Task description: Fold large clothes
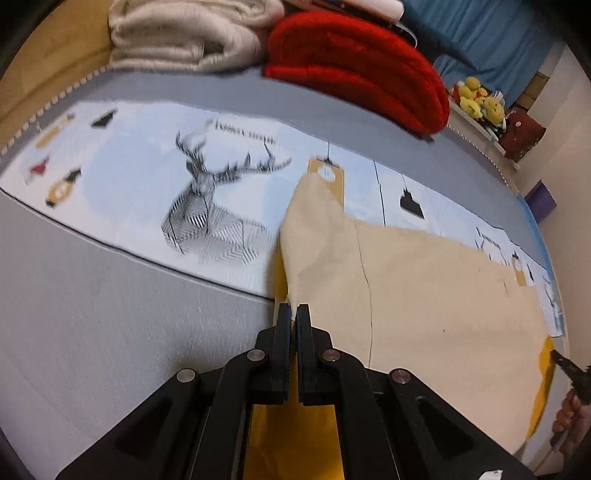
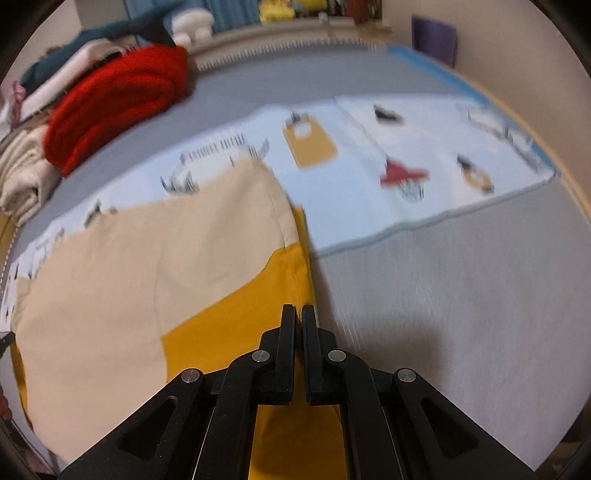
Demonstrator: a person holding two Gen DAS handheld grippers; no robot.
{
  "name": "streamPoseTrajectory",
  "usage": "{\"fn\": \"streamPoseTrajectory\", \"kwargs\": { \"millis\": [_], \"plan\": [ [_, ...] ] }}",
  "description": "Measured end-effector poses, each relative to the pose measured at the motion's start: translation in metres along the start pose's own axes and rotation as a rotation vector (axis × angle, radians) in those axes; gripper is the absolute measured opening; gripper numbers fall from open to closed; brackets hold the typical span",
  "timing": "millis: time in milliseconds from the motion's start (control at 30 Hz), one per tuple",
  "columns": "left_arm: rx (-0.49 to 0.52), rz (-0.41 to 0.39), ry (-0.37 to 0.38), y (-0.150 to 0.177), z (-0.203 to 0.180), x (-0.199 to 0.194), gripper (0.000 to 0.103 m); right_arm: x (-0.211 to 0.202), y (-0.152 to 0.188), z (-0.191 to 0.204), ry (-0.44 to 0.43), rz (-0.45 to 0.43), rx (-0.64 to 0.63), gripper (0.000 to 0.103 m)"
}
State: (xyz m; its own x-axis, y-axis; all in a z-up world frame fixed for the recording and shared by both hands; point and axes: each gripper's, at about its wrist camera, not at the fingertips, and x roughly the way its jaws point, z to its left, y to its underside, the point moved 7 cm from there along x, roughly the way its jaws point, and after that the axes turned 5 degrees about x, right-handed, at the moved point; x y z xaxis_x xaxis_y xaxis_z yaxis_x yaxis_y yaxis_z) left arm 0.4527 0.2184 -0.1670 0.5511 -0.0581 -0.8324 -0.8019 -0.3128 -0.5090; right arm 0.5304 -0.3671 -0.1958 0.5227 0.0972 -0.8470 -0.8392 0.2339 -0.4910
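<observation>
A bedroom holds a wide bed with a grey cover (image 1: pixel 92 332), and a pale blue printed sheet with a deer drawing (image 1: pixel 207 206) lies across it. On top of that sheet lies the big cloth with a cream side and a yellow side (image 1: pixel 424 288), spread out flat and long from side to side. The left gripper (image 1: pixel 293 314) has its black jaws clenched on the near left corner of the cloth, and the right gripper (image 2: pixel 298 317) has its jaws clenched on the near right edge, where the yellow side shows. So the cloth lies straight ahead of both pairs of jaws and stretches between them, with each hand at its own end of the near edge. Neither hand looks nearer to the far edge than the other. I think the near edge is being picked up so it can go over to the far edge, and both hands need to travel forward together to keep the fold straight. Farther back on the bed sit a folded red fuzzy blanket (image 1: pixel 362 70) and a folded cream quilt (image 1: pixel 177 33). Some yellow soft toys (image 1: pixel 476 98) rest on a shelf by the wall.
</observation>
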Motion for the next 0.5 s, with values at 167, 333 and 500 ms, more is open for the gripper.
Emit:
{"fn": "streamPoseTrajectory", "kwargs": {
  "millis": [167, 333, 500],
  "plan": [
    [-0.008, 0.043, -0.09, 0.005, 0.009, 0.005, 0.01, 0.005, 0.002, 0.005, 0.051, 0.005, -0.029, 0.004],
    [0.024, -0.031, -0.015, 0.004, 0.005, -0.027, 0.011, -0.003, 0.004, -0.012, 0.157, -0.02, -0.075, 0.014],
    [0.147, 0.199, 0.258, 0.05, -0.041, -0.005, 0.017, -0.036, 0.013, -0.002, -0.008, -0.07, -0.153, 0.014]
  ]
}}
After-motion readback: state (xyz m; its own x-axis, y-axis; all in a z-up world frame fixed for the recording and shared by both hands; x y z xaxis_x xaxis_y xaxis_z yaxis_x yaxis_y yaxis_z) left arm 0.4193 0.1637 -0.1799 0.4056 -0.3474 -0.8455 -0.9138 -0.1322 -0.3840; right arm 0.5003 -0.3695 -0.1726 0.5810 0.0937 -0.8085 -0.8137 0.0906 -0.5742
